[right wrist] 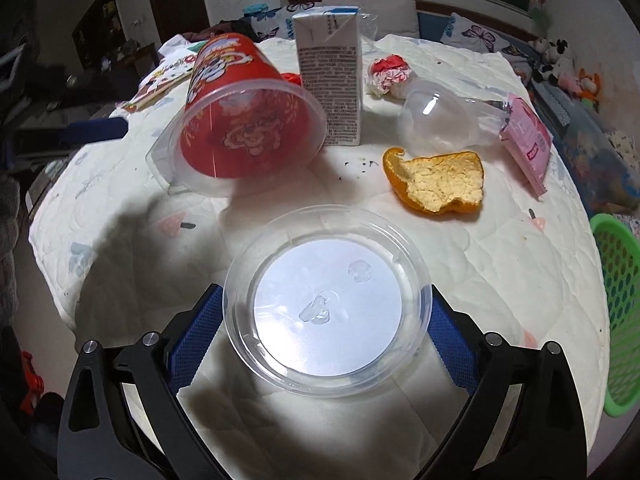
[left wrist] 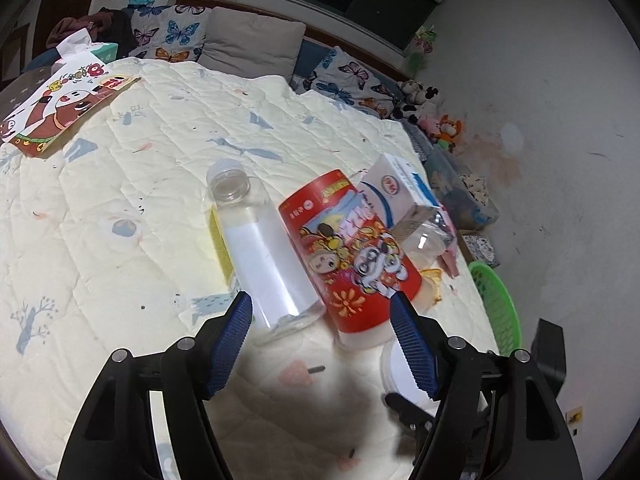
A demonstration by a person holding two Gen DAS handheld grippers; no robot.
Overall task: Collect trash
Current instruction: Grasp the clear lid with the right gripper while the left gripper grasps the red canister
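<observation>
Quilted bed (left wrist: pixel 120 240), left claw (left wrist: pixel 322 316) wide by red cup (left wrist: pixel 348 256), right claw (right wrist: pixel 326 312) holding clear lid (right wrist: pixel 327 300)

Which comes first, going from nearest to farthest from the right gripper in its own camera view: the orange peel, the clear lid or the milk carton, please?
1. Clear lid, between the right gripper's fingers.
2. Orange peel, farther out, to the right.
3. Milk carton, upright at the back, beside the tipped red cup.
</observation>
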